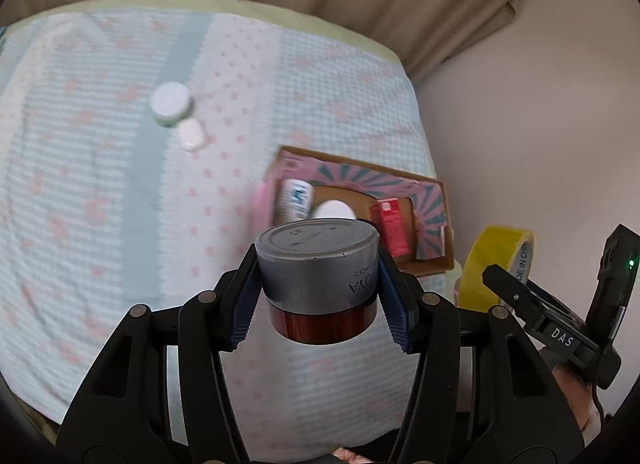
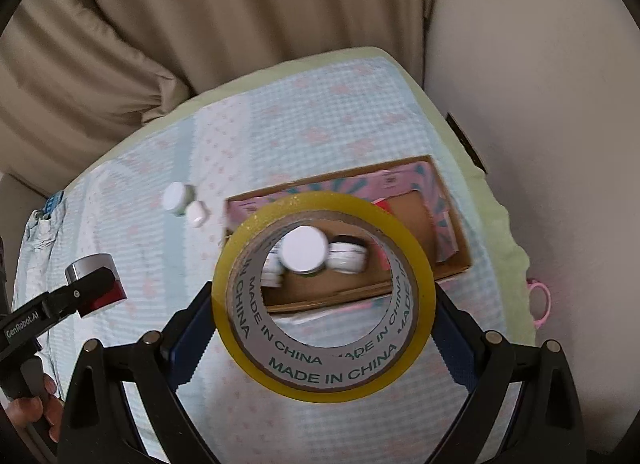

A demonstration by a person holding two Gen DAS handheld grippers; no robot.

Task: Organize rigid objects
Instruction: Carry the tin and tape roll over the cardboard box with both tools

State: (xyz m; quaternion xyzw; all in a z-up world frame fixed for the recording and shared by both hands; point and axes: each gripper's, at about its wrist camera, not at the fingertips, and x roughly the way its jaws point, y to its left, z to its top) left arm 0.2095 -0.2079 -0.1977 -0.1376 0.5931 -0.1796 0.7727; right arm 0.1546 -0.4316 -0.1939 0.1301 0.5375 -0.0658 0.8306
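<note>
My left gripper (image 1: 318, 296) is shut on a red jar with a silver lid (image 1: 318, 272), held upside down above the bedspread, just left of the cardboard box (image 1: 434, 260). It also shows in the right wrist view (image 2: 96, 282). My right gripper (image 2: 322, 324) is shut on a yellow tape roll (image 2: 324, 380), held above the near edge of the cardboard box (image 2: 452, 264). The roll also shows in the left wrist view (image 1: 496, 260). The box holds a white-lidded jar (image 2: 303, 250), another jar (image 2: 347, 258) and a red packet (image 1: 394, 228).
Two white-capped jars (image 1: 170, 102) (image 1: 191, 135) stand on the checked bedspread (image 1: 100, 204) to the far left of the box. Beige cushions (image 2: 160, 24) rise behind the bed. A pink ring (image 2: 540, 304) lies at the bed's right edge.
</note>
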